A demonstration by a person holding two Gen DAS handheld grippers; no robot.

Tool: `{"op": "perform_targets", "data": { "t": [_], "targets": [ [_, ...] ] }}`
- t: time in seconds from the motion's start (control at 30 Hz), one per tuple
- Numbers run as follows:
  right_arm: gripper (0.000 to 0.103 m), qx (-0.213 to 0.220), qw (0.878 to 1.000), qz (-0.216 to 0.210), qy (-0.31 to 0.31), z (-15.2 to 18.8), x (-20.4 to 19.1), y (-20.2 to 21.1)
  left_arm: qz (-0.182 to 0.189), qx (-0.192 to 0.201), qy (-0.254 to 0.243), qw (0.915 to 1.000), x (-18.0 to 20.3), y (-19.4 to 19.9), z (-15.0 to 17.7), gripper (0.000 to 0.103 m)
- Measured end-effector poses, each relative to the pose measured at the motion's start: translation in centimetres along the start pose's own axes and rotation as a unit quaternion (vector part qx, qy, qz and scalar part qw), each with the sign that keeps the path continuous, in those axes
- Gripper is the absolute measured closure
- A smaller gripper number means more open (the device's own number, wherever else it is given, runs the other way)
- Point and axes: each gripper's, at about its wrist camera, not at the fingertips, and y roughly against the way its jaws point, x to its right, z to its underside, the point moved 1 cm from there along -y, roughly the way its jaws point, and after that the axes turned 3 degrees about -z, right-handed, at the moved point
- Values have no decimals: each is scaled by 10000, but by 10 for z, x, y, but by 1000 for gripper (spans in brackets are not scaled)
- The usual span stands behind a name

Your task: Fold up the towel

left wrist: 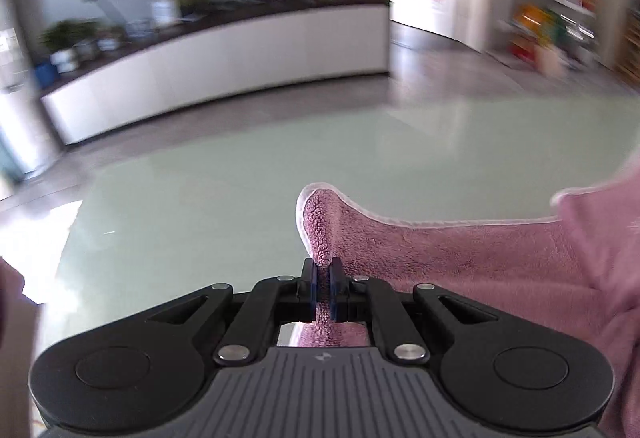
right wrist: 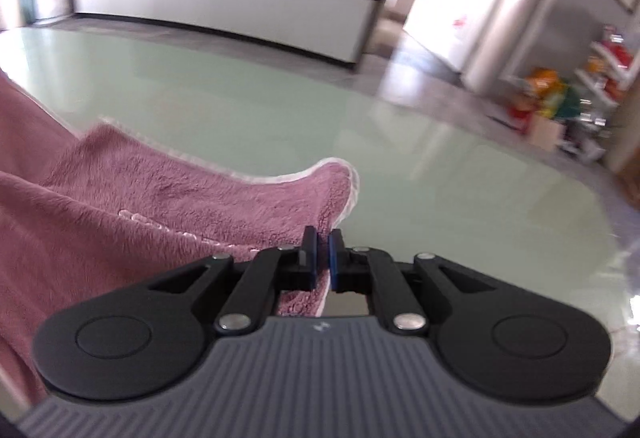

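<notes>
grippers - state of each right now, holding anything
Left gripper: shut on a corner of the towel.
Right gripper: shut on the towel's other corner, by its edge.

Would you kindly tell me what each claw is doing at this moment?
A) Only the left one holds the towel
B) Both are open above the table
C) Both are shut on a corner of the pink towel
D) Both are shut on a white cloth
C: the left claw and the right claw each pinch a corner of the pink towel over the pale green table.
</notes>
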Motion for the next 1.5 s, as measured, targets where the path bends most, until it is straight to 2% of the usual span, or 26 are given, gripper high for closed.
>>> {"op": "perform_targets", "data": {
  "t": [0.07,0.17,0.2,0.27,0.3,0.33,0.43,0.57,0.67,0.73,0.77,0.83,0.9,1.03,1.07,1.13,1.23,1.33,1.5],
  "targets": [
    [97,-29,9996,290,-66,-6,8,-14,-510,-20,208,9985,-13,-13,-11,97],
    [97,-94,9987,496,-85,-14,11,-31,-981,-72,372,9945,-21,-30,-24,96],
    [96,-167,9982,583,-41,-17,11,-40,-1086,-114,426,9931,-23,-35,-27,93],
    [81,-219,9975,673,37,-17,9,-46,-1294,-196,532,9900,-26,-46,-34,82],
    [64,-162,9972,723,82,-16,8,-45,-1353,-228,506,9893,-26,-50,-37,80],
    [59,-98,9972,733,114,-14,7,-42,-1416,-227,424,9888,-26,-52,-37,78],
    [59,49,9990,447,79,-2,6,-16,-1422,-192,263,9893,-26,-45,-47,69],
    [59,70,9971,-699,291,30,-12,43,-864,-209,617,9941,-41,-19,-33,66],
    [59,8,9851,-1510,819,63,-39,85,-322,-152,584,9977,-43,17,-1,63],
    [59,-114,9721,-2035,1157,87,-61,107,-35,-183,456,9988,-36,37,15,62],
    [59,-159,9687,-2097,1317,92,-71,112,95,-200,415,9989,-33,46,22,62],
    [61,-275,9644,-2104,1578,104,-84,114,609,-291,352,9971,-17,75,53,60],
    [62,-363,9656,-2072,1527,107,-86,110,1057,-387,266,9933,-5,94,71,59],
    [64,-603,9687,-2115,1152,113,-74,96,1542,-524,-233,9864,27,129,121,55],
    [68,-664,9691,-2145,1018,115,-71,97,1598,-581,-369,9848,35,132,132,53],
    [96,-767,9705,-2129,827,117,-65,98,1658,-696,-571,9820,48,136,151,53],
    [96,-863,9733,-1987,754,121,-58,99,1693,-830,-624,9801,57,135,167,53],
    [96,-942,9733,-1947,773,133,-49,108,1748,-985,-469,9785,61,130,181,53],
    [96,-1097,9748,-1827,663,159,-18,120,1755,-1143,-499,9766,53,116,179,53]
  ]
}}
